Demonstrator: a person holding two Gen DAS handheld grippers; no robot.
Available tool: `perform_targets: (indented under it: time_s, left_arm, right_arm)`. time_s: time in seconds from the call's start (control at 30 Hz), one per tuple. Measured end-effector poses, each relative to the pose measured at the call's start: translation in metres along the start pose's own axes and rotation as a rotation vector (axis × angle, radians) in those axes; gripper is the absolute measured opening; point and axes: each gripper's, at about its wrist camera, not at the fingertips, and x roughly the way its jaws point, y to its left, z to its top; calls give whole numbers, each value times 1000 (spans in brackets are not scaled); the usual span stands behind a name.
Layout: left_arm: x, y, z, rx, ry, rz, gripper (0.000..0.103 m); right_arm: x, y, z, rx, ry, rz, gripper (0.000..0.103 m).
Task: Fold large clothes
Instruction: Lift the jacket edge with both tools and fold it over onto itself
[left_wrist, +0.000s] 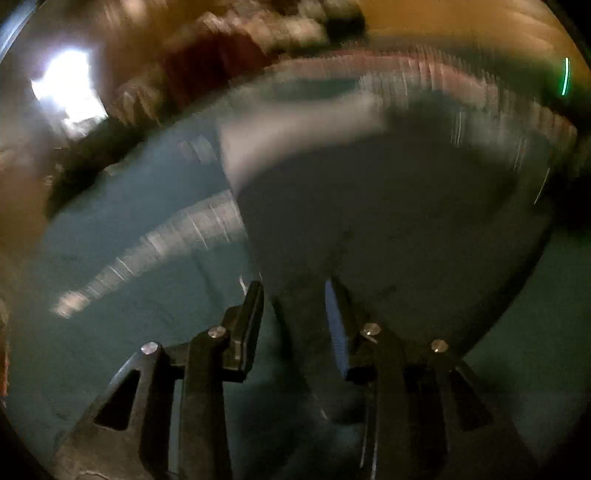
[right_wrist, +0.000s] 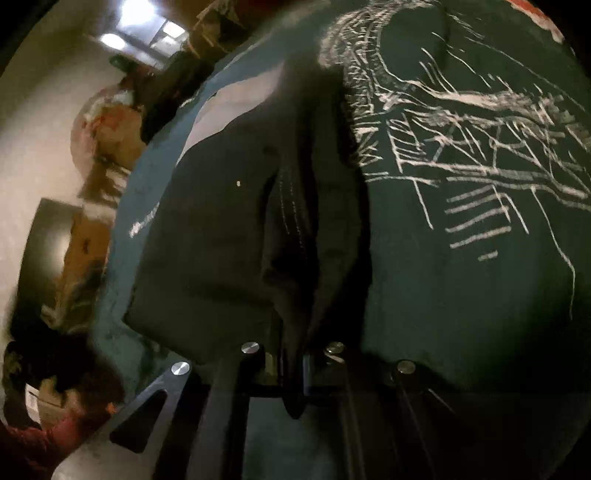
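Right tool clenched on dark garment; left tool released above teal surface.

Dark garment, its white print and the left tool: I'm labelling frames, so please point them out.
dark garment (right_wrist: 221, 240), right wrist view, plain cloth left of the stitched seam.
white print (right_wrist: 480, 122), right wrist view, middle of the scratchy lines.
left tool (left_wrist: 293, 295), left wrist view, midway between fingertips.
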Motion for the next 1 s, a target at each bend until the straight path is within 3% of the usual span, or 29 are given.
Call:
perform_targets:
  time_s: [0.03, 0.1, 0.2, 0.27, 0.37, 0.47, 0.5, 0.53, 0.6, 0.73, 0.77, 0.83, 0.87, 0.9, 0.93, 0.97, 1.0]
  left_arm:
    - [-5, 2, -2, -20, -35, -4, 34]
    - [-16, 3, 6, -12, -34, -5, 33]
    - [-48, 30, 22, -135, -118, -38, 33]
    - [-64, 47, 38, -195, -211, -17, 37]
    - [-43, 54, 63, -210, -244, -8, 43]
    - [8, 43, 81, -191, -152, -20, 43]
    - [39, 33, 84, -151, -42, -28, 43]
    - [59, 26, 80, -120, 20, -12, 43]
    - [71, 14, 72, -97, 8, 25, 42]
    - [46, 19, 79, -110, -13, -19, 42]
    - [35, 23, 80, -126, -47, -24, 43]
    - [29, 30, 80, -159, -75, -22, 52]
    - [31, 35, 81, -166, -71, -21, 64]
    - [43, 32, 79, -166, -46, -9, 71]
    - [62, 29, 74, -157, 12, 16, 71]
    - [71, 30, 69, -172, 24, 9, 71]
    - [71, 35, 67, -198, 16, -8, 71]
  right_arm:
    - [1, 0, -1, 5, 0, 2, 2]
    - [2, 0, -2, 0, 7, -6, 2]
    - [-5, 11, -2, -53, 31, -72, 7]
    - [-22, 34, 0, -151, 46, -152, 20]
    - [-59, 60, 6, -241, -32, -236, 40]
    - [-71, 77, 36, -294, -153, -270, 40]
    - [-64, 82, 54, -320, -187, -272, 39]
    - [-49, 85, 75, -330, -205, -283, 38]
    - [-12, 84, 115, -326, -194, -296, 26]
    - [73, 65, 155, -300, -1, -426, 21]
    - [76, 67, 156, -300, 3, -447, 22]
    - [62, 86, 160, -332, -64, -451, 24]
    - [55, 95, 161, -352, -115, -446, 28]
    - [51, 101, 164, -370, -157, -454, 36]
    - [55, 104, 170, -376, -185, -480, 51]
    - [63, 101, 176, -372, -183, -491, 59]
    - [86, 88, 184, -356, -116, -514, 60]
